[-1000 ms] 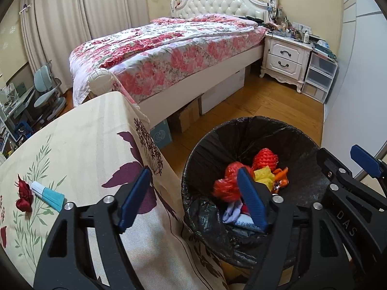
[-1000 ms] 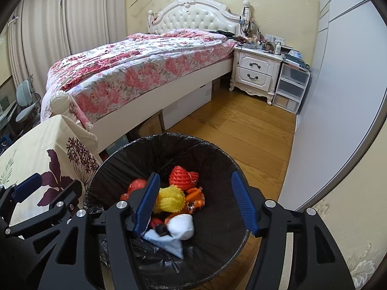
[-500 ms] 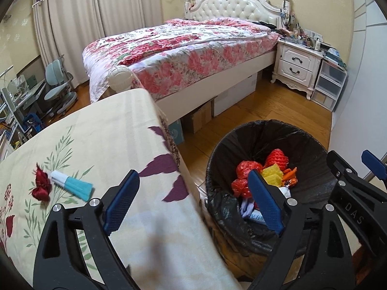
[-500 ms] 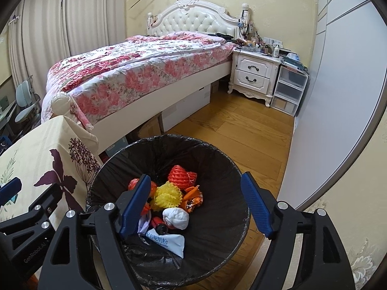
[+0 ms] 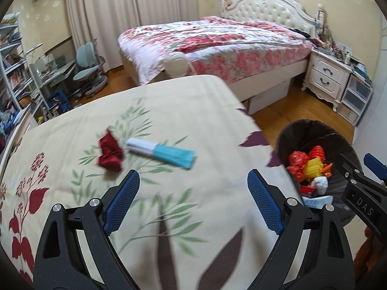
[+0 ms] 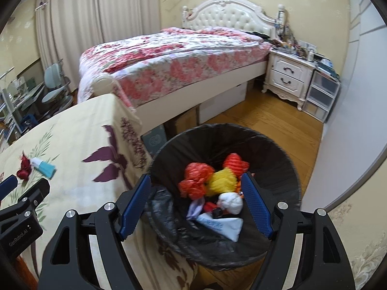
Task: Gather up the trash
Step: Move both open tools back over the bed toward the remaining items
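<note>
Black-lined bin beside the desk already holds several scraps. Two left on the desk: red wad and blue-white packet, just beside each other. Left tongs and right tongs both wide open, empty.

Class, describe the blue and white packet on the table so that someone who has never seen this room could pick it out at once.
Start at the table with the cream leaf-print cloth, beside the black bin. Near its middle lie two scraps, almost touching. The packet is the long flat one, white at one end and turquoise at the other; its neighbour is a crumpled dark red scrap.
</note>
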`<state>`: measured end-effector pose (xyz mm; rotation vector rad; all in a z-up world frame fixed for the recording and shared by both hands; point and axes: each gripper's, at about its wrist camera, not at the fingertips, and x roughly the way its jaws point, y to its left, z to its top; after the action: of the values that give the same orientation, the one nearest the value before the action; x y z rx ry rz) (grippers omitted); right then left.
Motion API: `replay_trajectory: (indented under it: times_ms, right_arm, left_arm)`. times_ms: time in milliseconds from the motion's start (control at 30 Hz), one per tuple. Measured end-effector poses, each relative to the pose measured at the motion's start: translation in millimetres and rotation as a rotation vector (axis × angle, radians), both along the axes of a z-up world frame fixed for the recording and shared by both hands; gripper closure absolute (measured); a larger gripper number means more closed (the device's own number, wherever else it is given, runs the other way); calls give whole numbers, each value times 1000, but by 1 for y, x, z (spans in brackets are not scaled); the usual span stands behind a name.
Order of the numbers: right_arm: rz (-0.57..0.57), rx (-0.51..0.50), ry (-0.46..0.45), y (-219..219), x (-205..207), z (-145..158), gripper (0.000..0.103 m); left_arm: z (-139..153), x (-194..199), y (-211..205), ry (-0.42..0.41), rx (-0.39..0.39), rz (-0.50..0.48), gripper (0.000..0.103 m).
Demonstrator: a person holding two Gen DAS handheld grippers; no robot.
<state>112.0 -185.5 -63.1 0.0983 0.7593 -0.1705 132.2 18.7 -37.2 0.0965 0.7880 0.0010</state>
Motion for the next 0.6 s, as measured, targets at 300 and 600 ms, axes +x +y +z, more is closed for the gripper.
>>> replay_trajectory:
  times_ms: [300, 600]
  right_arm:
    - [152, 28, 21, 59, 9, -2, 29]
    - [295, 20, 52, 122, 27, -4, 29]
  left_arm:
    - [-6, -13, 65, 20, 1, 126, 14]
    - [-9, -22, 119, 32, 7, 240, 14]
